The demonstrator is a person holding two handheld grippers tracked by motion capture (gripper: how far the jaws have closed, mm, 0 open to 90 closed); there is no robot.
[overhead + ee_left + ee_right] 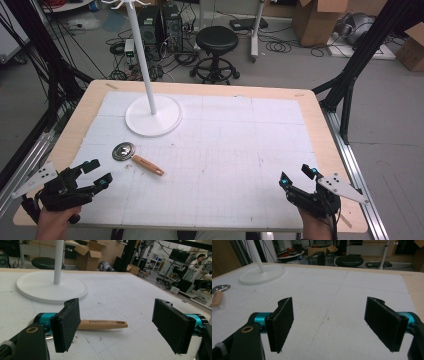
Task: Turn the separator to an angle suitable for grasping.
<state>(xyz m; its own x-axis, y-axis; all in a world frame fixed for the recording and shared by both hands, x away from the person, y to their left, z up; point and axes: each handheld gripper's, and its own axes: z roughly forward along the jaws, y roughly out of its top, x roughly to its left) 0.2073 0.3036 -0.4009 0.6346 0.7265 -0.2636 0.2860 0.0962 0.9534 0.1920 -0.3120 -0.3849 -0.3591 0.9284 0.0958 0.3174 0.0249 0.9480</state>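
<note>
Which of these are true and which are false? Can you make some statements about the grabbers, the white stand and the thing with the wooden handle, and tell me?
1. Both grippers are open and hold nothing. True: the left gripper and the right gripper each have their jaws spread apart.
2. The tool with the wooden handle lies nearer the right gripper. False: it lies on the left side of the table, close to the left gripper.
3. The white stand has a round base with a pole rising from it. True.
4. The tool leans against the stand's base. False: it lies flat on the white mat, apart from the base.
5. A black stool stands on the table. False: it stands on the floor beyond the table.
</note>
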